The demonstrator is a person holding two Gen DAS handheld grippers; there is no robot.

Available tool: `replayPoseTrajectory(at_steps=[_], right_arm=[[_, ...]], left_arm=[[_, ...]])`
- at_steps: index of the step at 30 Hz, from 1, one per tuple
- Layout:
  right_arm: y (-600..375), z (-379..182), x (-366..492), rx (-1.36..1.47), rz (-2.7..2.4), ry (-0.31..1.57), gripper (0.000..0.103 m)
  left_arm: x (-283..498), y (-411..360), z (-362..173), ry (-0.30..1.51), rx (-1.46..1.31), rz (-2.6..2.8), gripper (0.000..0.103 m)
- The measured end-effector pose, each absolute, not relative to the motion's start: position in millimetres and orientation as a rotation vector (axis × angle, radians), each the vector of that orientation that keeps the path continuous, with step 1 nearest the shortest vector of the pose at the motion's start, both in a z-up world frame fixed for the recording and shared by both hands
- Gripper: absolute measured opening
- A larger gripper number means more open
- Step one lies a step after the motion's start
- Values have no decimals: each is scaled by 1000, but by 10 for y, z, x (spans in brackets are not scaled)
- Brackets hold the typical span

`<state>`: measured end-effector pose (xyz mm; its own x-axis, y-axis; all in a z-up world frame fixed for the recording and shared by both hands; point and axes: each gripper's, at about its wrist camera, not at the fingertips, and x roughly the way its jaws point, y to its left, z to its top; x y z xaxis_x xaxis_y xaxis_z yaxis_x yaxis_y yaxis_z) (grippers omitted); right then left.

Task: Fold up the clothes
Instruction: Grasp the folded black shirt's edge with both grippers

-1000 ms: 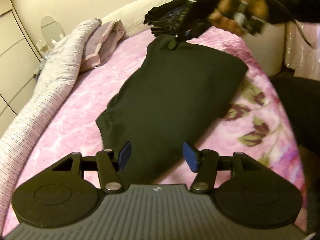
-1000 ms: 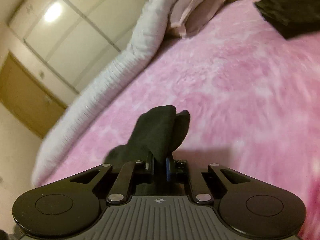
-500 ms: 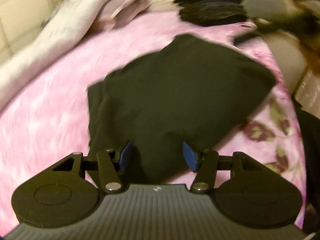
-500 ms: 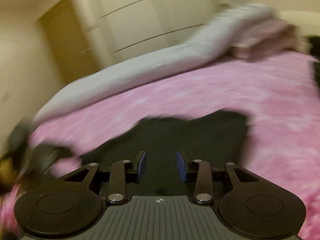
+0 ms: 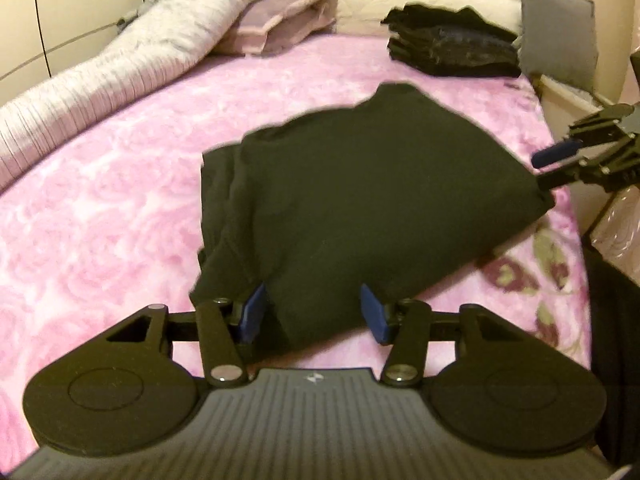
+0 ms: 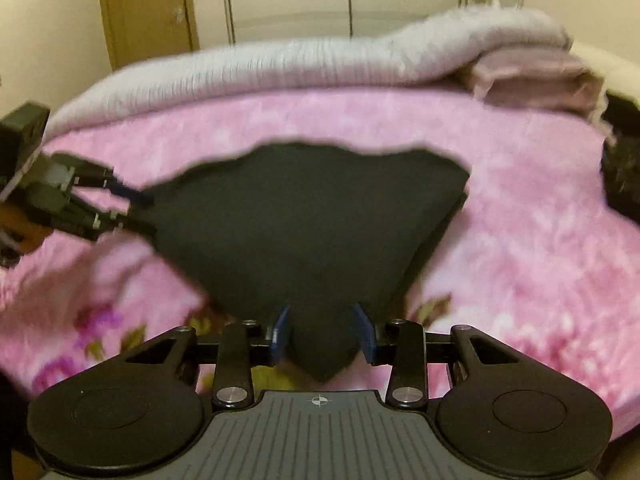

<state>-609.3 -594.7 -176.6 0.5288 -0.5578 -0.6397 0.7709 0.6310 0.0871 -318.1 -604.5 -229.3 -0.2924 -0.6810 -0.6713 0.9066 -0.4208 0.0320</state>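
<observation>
The dark garment (image 5: 360, 200) is lying partly folded on the pink bedspread (image 5: 120, 208), in the middle of the bed, with a stack of folded dark clothes (image 5: 452, 46) well apart near the headboard.

Step in hand, as judged: taking hold of two near corners of the garment for the next fold. To do this well, each gripper should be gathering every layer of its corner before pinching, and both corners should be lifting together so the fold edge is staying straight. Pinching the bedspread along with the cloth is the risk to be avoiding.

The left gripper (image 5: 314, 312) is about half open and its jaws are closing; a corner of the garment is lying between them, not yet pressed. The right gripper (image 6: 322, 332) is also standing about half open, with another pointed corner between its pads, which are not pressing on it.
</observation>
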Motion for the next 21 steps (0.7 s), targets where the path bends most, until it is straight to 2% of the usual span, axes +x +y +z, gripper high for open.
replayPoseTrajectory(at_steps=[4, 8, 13, 17, 19, 21], right_arm=[[-6139, -1717, -5988, 366, -810, 542, 40], [-6471, -2011, -5792, 405, -786, 646, 40], [-6866, -1899, -5898, 380, -844, 584, 40], [-7302, -2058, -5899, 397, -859, 607, 40], [-7482, -2146, -5900, 396, -838, 619, 42], [-7644, -2144, -5923, 400, -837, 598, 49]], left_arm=[[-3190, -6181, -2223, 449, 706, -1897, 47], [-3213, -6422, -2432, 529, 797, -1880, 49], [-3209, -6615, -2325, 505, 776, -1923, 45], [-3205, -7033, -2377, 551, 742, -1939, 45], [-3186, -7240, -2511, 566, 793, -1925, 34], [-3093, -7359, -2569, 596, 768, -1930, 29]])
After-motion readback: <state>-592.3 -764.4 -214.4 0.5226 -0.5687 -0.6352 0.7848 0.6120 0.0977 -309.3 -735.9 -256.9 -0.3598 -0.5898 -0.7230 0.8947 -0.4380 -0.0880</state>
